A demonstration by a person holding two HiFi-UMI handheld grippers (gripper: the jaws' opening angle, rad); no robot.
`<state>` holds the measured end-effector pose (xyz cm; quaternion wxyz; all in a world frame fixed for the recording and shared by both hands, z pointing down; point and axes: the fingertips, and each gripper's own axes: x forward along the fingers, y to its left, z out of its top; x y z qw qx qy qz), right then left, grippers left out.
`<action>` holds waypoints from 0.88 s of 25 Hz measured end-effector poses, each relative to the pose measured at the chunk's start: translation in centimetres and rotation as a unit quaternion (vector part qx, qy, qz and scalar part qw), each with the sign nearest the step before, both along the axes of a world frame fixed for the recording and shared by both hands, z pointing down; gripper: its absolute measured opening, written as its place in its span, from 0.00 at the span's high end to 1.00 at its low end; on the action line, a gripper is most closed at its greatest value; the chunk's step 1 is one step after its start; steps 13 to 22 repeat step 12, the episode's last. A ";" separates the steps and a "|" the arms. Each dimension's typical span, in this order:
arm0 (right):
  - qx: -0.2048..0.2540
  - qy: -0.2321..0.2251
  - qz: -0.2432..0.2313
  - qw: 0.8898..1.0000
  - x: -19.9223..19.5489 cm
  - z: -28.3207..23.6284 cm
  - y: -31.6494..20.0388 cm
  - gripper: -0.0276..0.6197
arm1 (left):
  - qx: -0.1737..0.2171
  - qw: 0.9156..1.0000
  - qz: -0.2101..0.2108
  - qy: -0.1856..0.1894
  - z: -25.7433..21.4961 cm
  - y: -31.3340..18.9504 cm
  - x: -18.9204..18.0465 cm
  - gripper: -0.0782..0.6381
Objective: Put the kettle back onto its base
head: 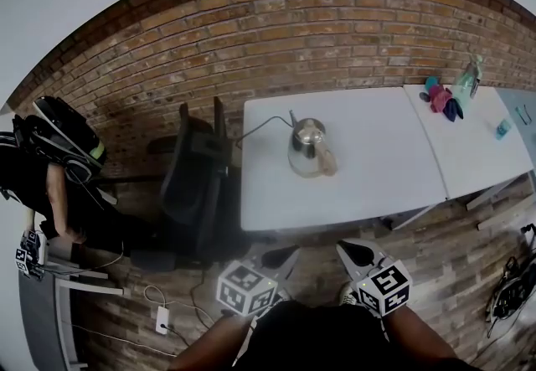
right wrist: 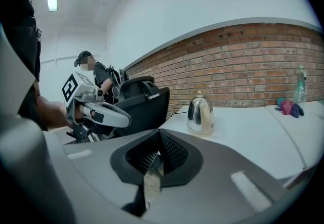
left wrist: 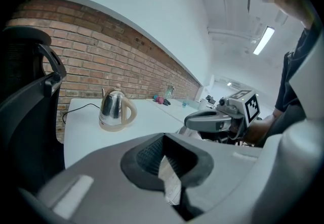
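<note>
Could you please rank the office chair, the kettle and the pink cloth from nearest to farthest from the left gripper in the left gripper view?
1. Office chair, close at the left.
2. Kettle, ahead on the white table.
3. Pink cloth, far back, by the brick wall.

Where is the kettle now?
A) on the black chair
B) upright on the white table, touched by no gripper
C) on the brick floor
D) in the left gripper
B: the kettle stands upright on the white table, while the left gripper and the right gripper are held short of the table's near edge.
</note>
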<state>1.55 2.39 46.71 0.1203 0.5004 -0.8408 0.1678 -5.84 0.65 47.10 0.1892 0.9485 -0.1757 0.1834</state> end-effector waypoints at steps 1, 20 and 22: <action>0.001 0.001 0.001 1.000 0.0 0.0 -0.1 0.92 | 0.000 1.000 0.000 0.000 0.0 0.0 0.0 0.89; -0.002 0.001 -0.002 1.000 0.4 0.2 -0.9 0.92 | 0.001 1.000 0.000 0.002 0.2 -0.9 0.6 0.89; -0.002 0.001 -0.002 1.000 0.4 0.2 -0.9 0.92 | 0.001 1.000 0.000 0.002 0.2 -0.9 0.6 0.89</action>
